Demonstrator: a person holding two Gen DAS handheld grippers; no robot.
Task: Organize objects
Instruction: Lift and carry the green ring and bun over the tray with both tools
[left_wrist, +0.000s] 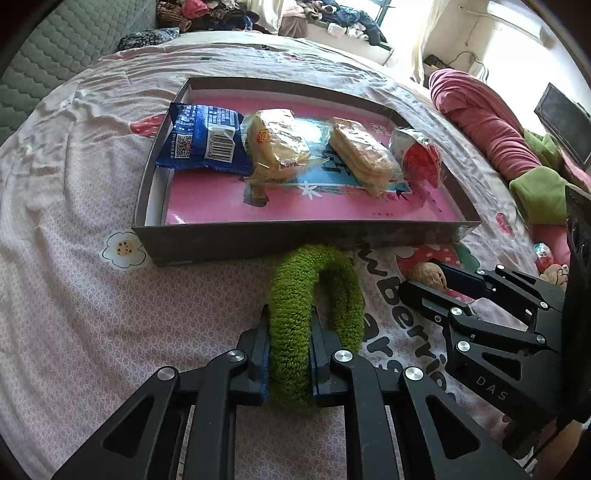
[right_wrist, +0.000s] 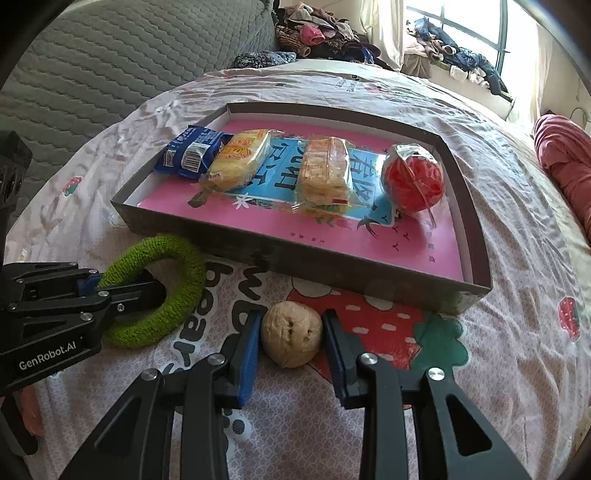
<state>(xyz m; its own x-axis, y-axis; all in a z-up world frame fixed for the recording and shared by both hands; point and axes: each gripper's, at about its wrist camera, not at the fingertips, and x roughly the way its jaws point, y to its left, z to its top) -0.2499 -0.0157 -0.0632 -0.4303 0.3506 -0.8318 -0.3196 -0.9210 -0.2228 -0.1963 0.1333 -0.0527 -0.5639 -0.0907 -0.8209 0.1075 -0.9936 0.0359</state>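
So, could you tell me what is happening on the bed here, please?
A person is sorting items into the shallow box. The left hand-held gripper is shut on a green fuzzy ring in front of the box. The right hand-held gripper sits open around a walnut on the bedsheet. Four wrapped snacks already lie inside.

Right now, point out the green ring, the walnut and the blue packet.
green ring (left_wrist: 314, 280): left wrist view, top of its arch.
walnut (right_wrist: 291, 334): right wrist view, middle of its shell.
blue packet (left_wrist: 201, 138): left wrist view, printed back.
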